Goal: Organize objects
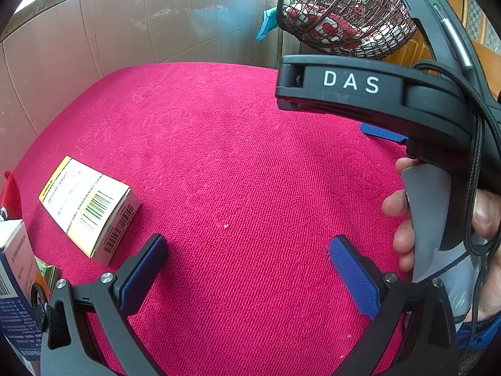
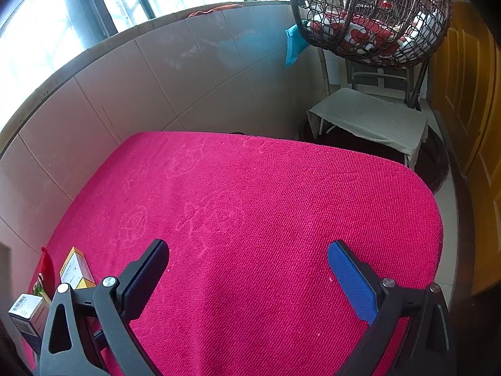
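Nothing grasped yet: your left gripper (image 1: 247, 269) and right gripper (image 2: 247, 275) fingers wide, empty, above tabletop (image 1: 250, 156). Next: reach left for yellow-white box (image 1: 89, 210).

The crimson carpet-covered tabletop (image 1: 235, 156) is viewed steeply downward and closely from the left wrist. From the right wrist, it (image 2: 266, 203) is seen from higher and farther back. The tiled wall (image 1: 109, 31) and hanging wicker basket chair (image 2: 369, 15) are shared.

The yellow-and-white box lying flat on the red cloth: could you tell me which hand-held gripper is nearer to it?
Left. The left hand-held gripper hovers just beside the yellow-and-white box; the right hand-held gripper sits farther off.
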Demonstrator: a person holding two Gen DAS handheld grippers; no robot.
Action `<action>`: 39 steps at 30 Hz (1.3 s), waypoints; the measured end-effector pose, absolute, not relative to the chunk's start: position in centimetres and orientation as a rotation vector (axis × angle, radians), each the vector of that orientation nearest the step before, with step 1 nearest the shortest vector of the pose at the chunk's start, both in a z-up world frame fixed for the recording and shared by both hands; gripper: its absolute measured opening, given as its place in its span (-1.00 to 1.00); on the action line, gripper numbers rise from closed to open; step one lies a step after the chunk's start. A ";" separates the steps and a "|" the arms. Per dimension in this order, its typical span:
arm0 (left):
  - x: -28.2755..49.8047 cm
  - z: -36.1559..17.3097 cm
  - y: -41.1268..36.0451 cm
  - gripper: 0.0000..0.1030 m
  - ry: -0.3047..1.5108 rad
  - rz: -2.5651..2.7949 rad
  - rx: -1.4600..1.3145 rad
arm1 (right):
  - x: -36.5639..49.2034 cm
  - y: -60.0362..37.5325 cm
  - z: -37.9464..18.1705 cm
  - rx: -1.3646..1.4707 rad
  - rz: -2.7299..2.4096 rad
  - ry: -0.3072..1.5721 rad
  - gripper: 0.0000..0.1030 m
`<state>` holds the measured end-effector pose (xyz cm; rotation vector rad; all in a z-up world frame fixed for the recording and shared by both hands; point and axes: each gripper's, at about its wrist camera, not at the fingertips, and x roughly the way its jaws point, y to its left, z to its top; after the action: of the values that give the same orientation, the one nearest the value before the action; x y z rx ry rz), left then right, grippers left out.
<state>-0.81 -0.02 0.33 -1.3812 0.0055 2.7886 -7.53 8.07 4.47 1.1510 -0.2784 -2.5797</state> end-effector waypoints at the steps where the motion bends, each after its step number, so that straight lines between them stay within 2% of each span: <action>1: -0.8 0.4 -0.2 1.00 0.005 2.788 -1.381 | -7.5 8.1 4.4 1.152 -2.581 -0.275 1.00; 39: -1.0 0.1 0.3 1.00 0.013 2.796 -1.372 | -7.8 7.8 4.6 1.162 -2.584 -0.262 1.00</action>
<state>-1.02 0.35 0.14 -1.3718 0.0128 2.7956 -7.80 7.84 4.63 1.1620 -0.2619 -2.5840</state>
